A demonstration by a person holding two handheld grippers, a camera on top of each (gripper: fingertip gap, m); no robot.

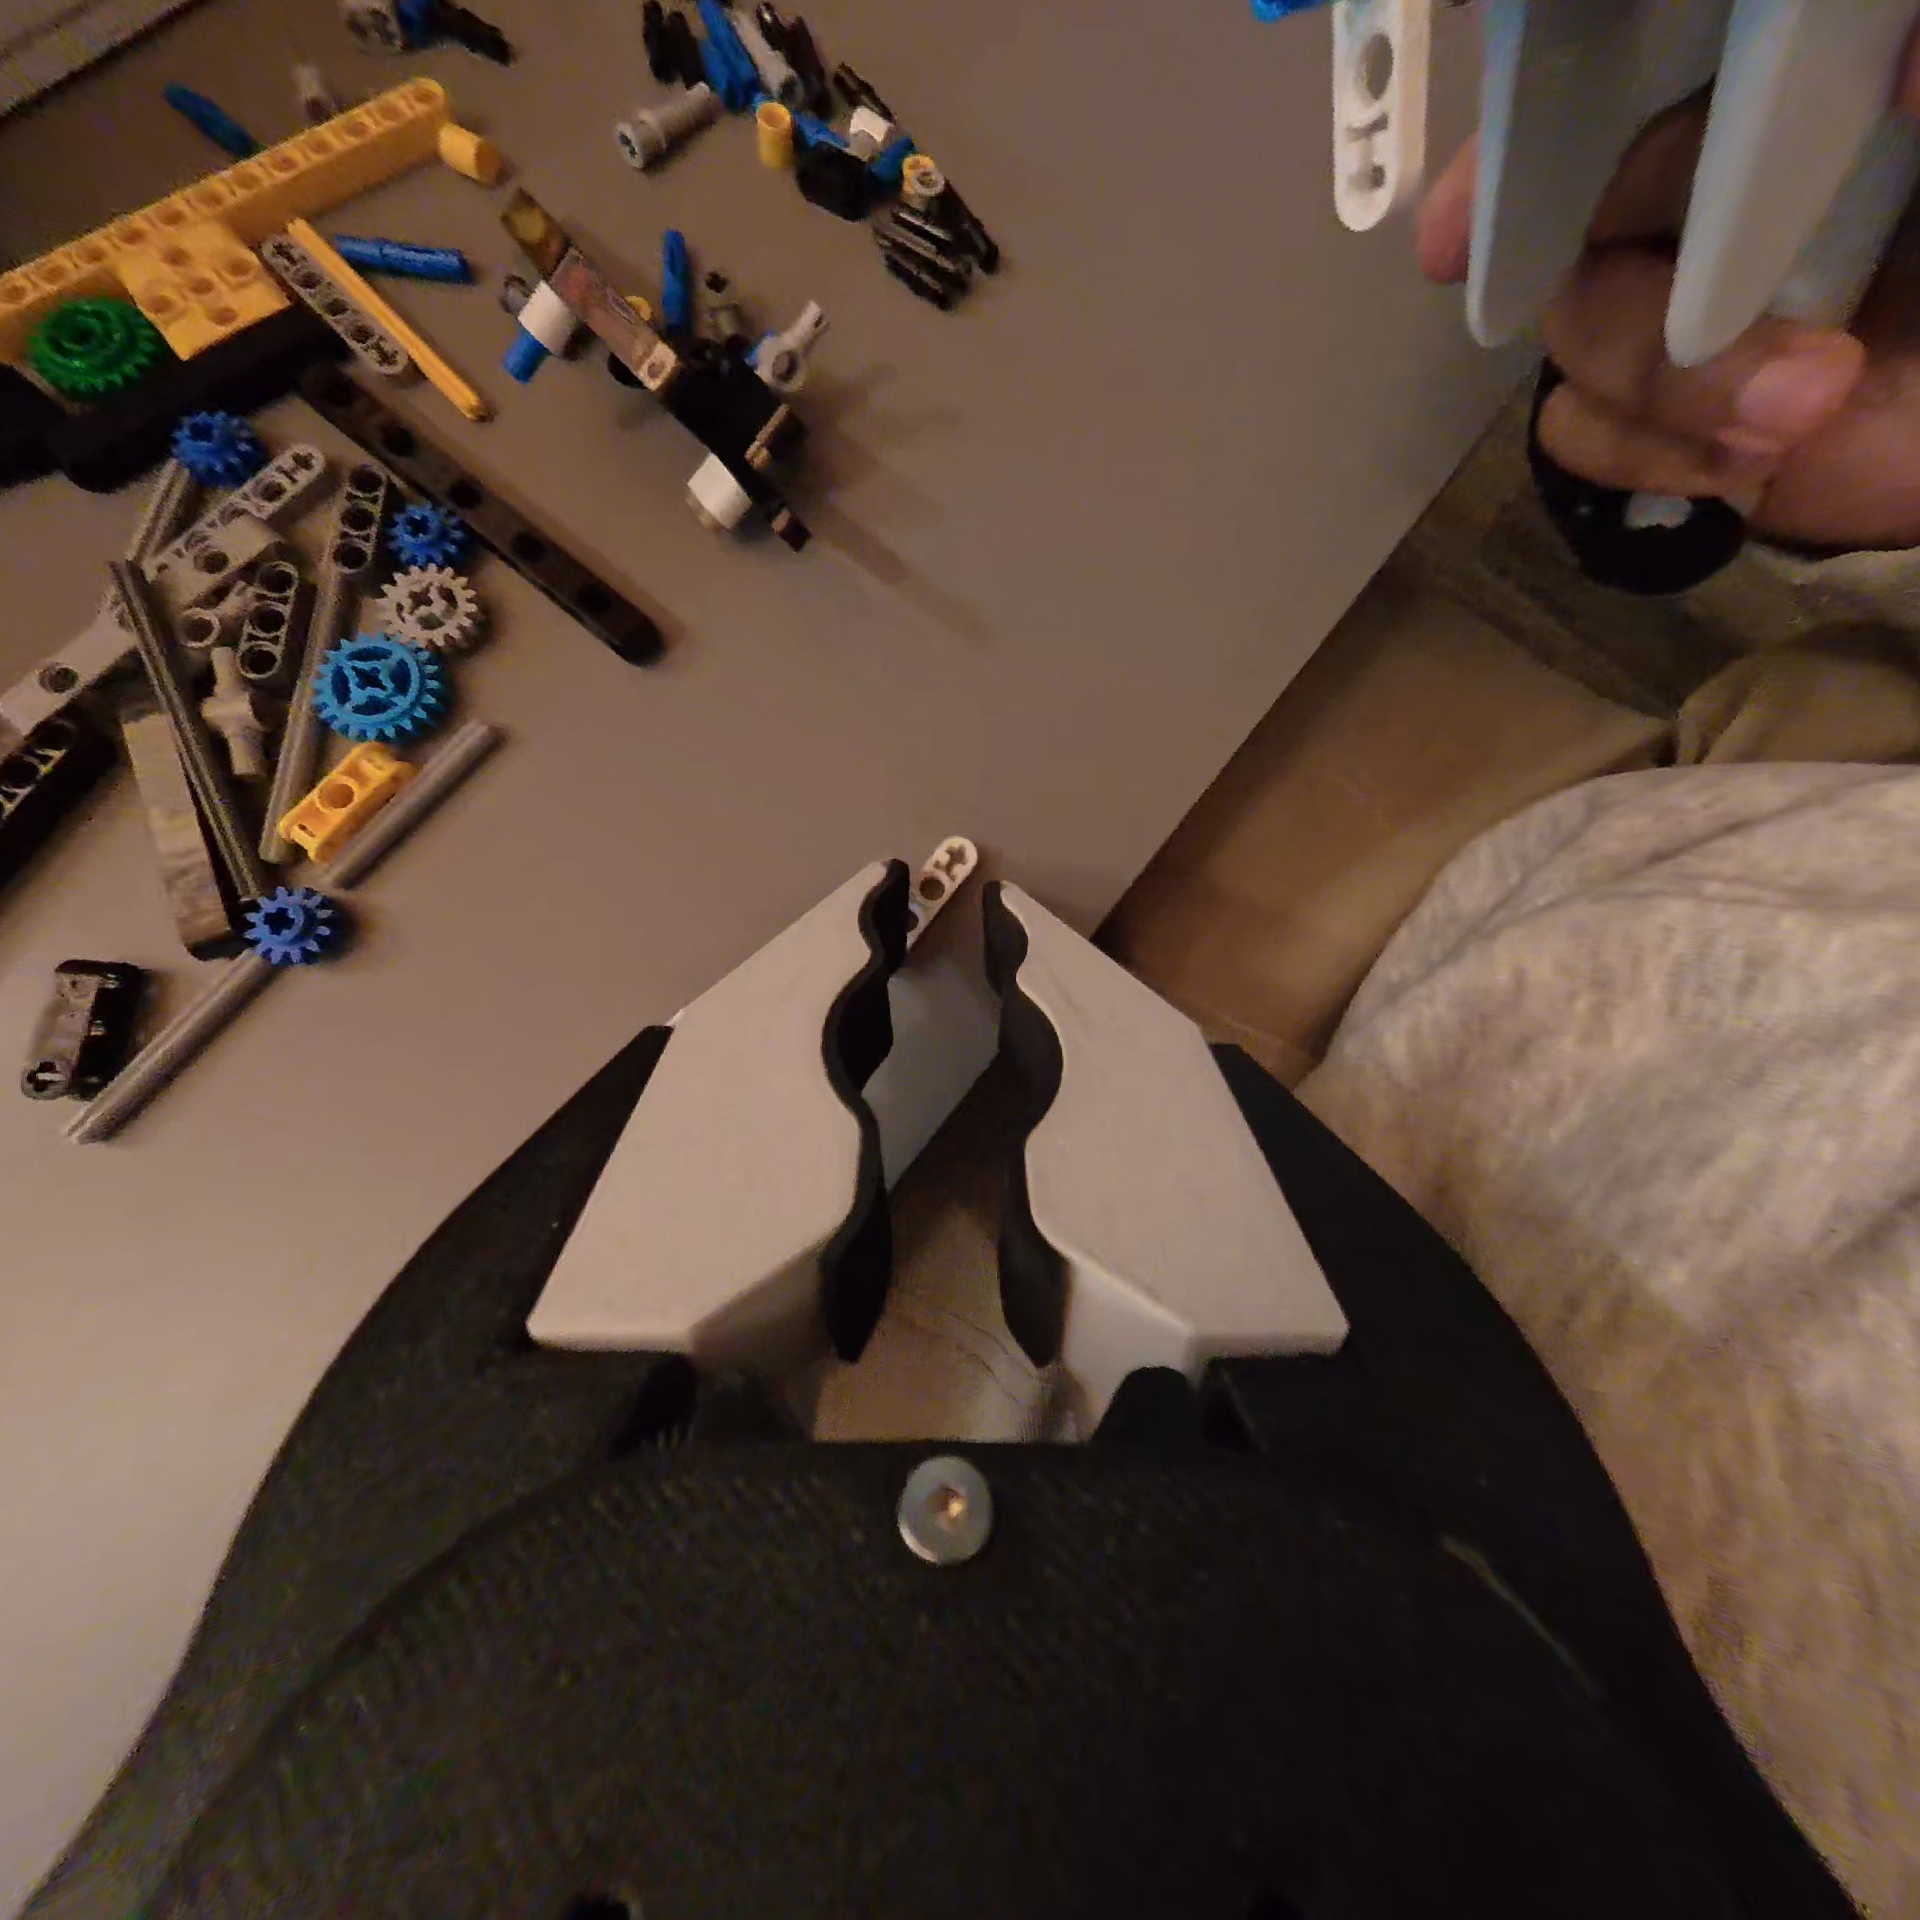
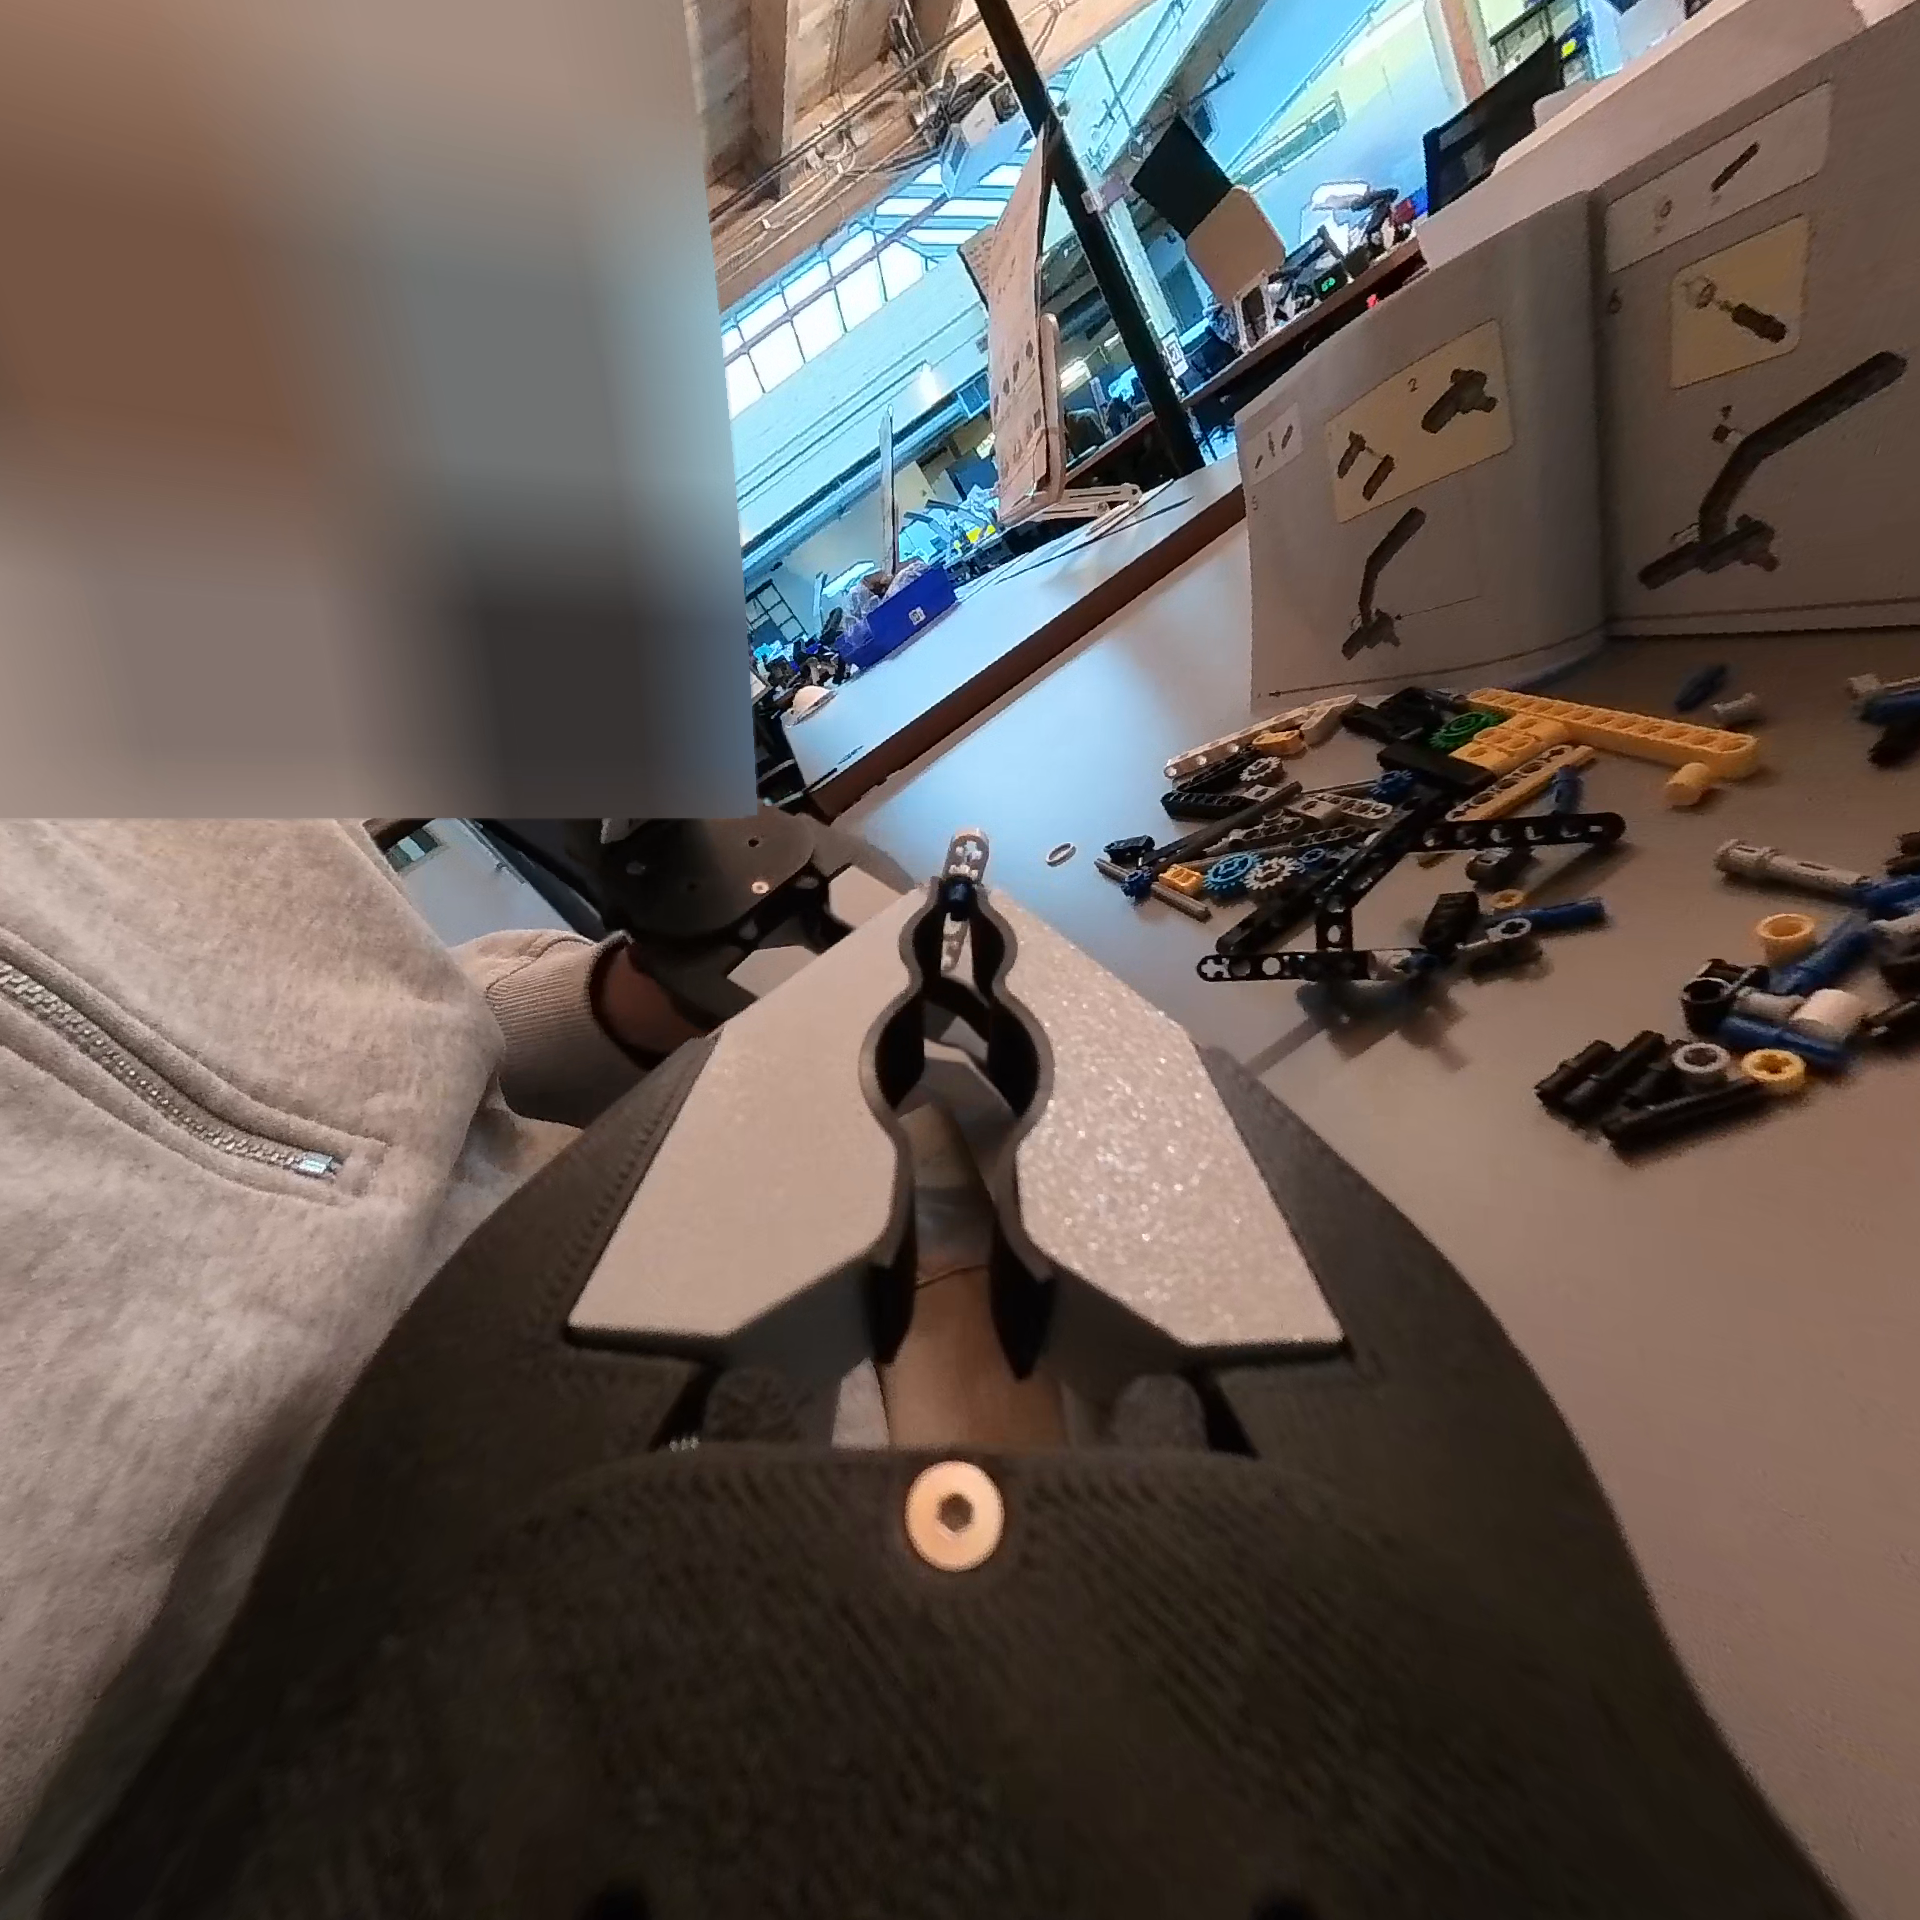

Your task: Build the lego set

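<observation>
My left gripper (image 1: pixel 940 899) is open, low over the grey table (image 1: pixel 1039 571) near its edge. A small white beam (image 1: pixel 948 864) lies between its tips, against the left finger; the right finger stands clear of it. My right gripper (image 2: pixel 962 902) is shut on a thin white beam (image 2: pixel 966 847) with a blue pin (image 2: pixel 958 891) at the tips, held up in the air. That beam also shows at the top right of the left wrist view (image 1: pixel 1377 114). The left gripper's black body shows in the right wrist view (image 2: pixel 707 894).
Loose parts cover the table: a yellow beam assembly (image 1: pixel 208 239) with a green gear (image 1: pixel 94 343), blue gears (image 1: pixel 379 686), a long black beam (image 1: pixel 488 520), black pins (image 2: pixel 1662 1081). An instruction booklet (image 2: pixel 1455 468) stands behind. A person's grey sweatshirt (image 1: pixel 1610 1143) is beside the table edge (image 1: pixel 1247 707).
</observation>
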